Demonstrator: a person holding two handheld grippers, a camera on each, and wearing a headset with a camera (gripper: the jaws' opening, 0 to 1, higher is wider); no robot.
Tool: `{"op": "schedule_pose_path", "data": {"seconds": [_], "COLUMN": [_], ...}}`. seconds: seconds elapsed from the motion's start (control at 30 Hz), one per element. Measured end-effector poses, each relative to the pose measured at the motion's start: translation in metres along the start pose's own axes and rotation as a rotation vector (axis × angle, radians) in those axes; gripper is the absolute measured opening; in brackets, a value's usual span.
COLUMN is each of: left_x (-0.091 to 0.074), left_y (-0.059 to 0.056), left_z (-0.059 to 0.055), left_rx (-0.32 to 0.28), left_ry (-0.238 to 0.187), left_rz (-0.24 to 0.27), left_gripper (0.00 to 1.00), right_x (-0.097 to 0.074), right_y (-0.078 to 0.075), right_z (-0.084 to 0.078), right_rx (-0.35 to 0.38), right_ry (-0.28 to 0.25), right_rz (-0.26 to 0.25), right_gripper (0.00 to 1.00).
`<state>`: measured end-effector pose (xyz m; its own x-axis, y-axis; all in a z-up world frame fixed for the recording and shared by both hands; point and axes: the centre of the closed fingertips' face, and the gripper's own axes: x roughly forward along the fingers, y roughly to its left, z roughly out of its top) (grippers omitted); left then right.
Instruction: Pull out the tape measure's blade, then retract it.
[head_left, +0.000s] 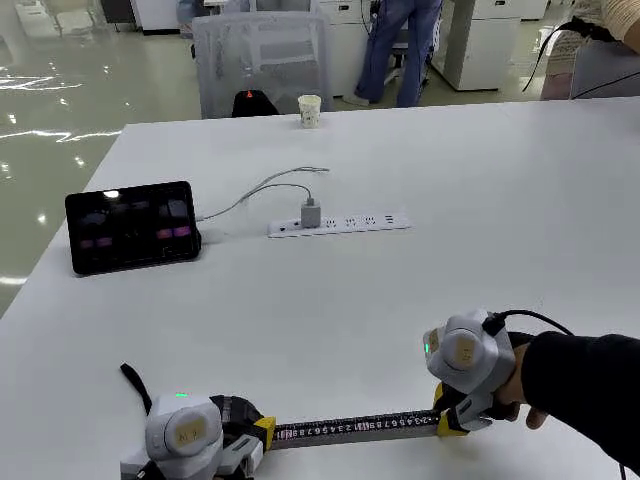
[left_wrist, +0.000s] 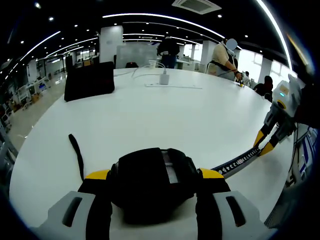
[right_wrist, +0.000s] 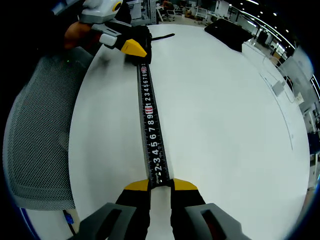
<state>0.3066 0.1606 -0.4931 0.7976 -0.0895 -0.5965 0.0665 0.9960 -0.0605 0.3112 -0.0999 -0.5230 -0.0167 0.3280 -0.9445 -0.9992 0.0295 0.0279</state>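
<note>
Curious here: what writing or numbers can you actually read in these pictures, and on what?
"2 3 4 5 6 7 8 9": tape measure's blade, running on past a red mark, unreadable.
Tablet screen: blurred.
Paper cup print: too small.

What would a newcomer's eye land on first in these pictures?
The tape measure's blade lies stretched across the white table, between the left gripper clamping the black case and the right gripper pinching its tip. Farther back lie a dark tablet and a white power strip.
</note>
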Motion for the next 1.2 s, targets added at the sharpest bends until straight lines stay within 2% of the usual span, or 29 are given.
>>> {"op": "schedule_pose_path", "data": {"seconds": [1.2], "left_x": [-0.0009], "left_y": [-0.0010], "left_z": [-0.0010], "left_rx": [0.000], "left_ry": [0.001], "left_rz": [-0.001], "left_gripper": [0.63], "right_x": [0.0035], "right_y": [0.0004], "right_z": [0.0063], "right_rx": [0.003], "right_ry": [0.016], "right_rz": [0.003], "right_gripper": [0.11]}}
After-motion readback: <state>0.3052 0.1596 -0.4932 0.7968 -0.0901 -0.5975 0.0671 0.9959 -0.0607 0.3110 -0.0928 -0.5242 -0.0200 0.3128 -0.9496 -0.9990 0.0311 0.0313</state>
